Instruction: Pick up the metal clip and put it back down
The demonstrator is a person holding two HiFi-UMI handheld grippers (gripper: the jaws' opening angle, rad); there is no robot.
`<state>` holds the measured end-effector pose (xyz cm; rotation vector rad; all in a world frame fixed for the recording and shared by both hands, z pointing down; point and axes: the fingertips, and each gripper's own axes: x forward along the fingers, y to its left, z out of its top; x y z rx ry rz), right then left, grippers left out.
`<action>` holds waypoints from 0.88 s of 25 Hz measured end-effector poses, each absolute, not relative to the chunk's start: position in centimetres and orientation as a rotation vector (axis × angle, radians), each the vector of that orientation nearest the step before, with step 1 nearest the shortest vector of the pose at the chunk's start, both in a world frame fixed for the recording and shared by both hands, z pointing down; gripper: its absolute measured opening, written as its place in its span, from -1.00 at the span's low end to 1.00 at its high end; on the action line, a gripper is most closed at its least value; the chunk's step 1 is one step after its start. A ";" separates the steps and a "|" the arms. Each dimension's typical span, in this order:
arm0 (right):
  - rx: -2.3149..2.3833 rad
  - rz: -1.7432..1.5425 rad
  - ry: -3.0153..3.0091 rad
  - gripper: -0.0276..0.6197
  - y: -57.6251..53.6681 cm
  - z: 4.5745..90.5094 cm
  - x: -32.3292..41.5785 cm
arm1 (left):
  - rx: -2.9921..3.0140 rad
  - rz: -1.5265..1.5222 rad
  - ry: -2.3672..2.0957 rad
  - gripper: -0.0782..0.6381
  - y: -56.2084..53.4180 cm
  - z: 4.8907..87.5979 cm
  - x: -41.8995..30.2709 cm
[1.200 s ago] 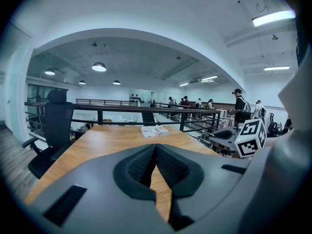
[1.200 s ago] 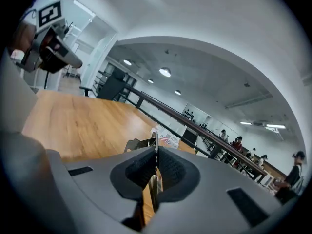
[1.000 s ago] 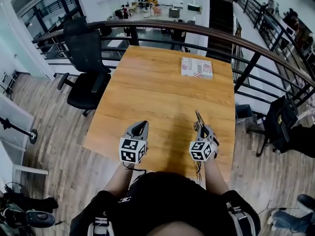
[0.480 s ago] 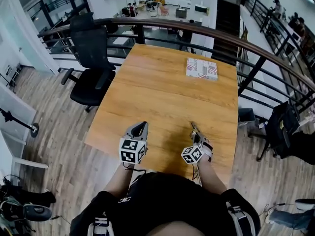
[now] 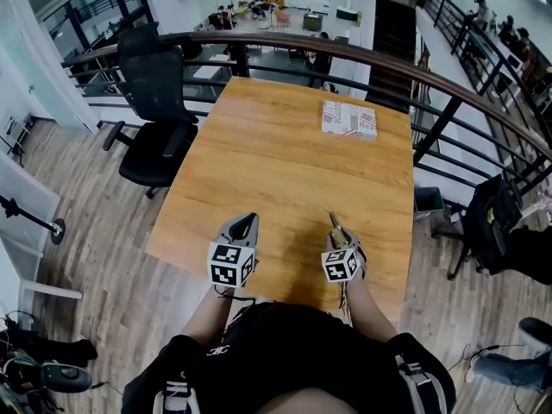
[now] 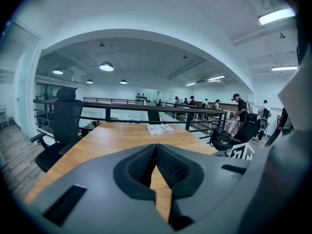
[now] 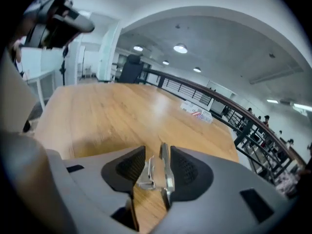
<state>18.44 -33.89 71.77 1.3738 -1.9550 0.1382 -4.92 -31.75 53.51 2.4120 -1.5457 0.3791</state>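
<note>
**Item: metal clip, right side, near edge of tabletop**

- Right hand-held gripper (image 7: pixel 157 155): jaws opening; metal clip (image 7: pixel 159 173) upright between them, against the right pad.
- Left hand-held gripper (image 6: pixel 156 149): jaws together at the tips, nothing between them; low over the tabletop (image 5: pixel 276 162), beside the right one.
- Printed box (image 5: pixel 348 119): far right corner, well apart.
- Black office chair (image 5: pixel 153 102): off the left edge.

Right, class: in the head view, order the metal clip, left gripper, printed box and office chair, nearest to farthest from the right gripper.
1. Metal clip: between the right gripper's opening claw.
2. Left gripper: beside it, leftward.
3. Printed box: table's far right end.
4. Office chair: off the far left corner.
</note>
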 end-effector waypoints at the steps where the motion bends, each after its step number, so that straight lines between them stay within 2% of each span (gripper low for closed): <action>1: 1.414 0.165 -2.008 -0.36 -34.3 70.2 18.4 | 2.418 0.380 -1.538 -0.73 -31.9 53.5 -4.7; 4: 1.577 0.173 -2.137 -0.45 -35.6 64.2 19.2 | 2.437 0.381 -1.514 -0.73 -32.1 53.5 -3.7; 7: 1.774 0.104 -2.277 -0.86 -35.8 56.7 20.7 | 2.456 0.382 -1.491 -0.73 -32.2 53.5 -2.8; 14: 1.861 -0.025 -2.553 -0.88 -32.3 45.9 20.8 | 2.495 0.383 -1.437 -0.73 -32.4 53.1 -1.0; 22: 1.878 -0.057 -2.508 -0.87 -31.1 45.5 21.0 | 2.527 0.372 -1.422 -0.73 -32.3 52.7 -0.2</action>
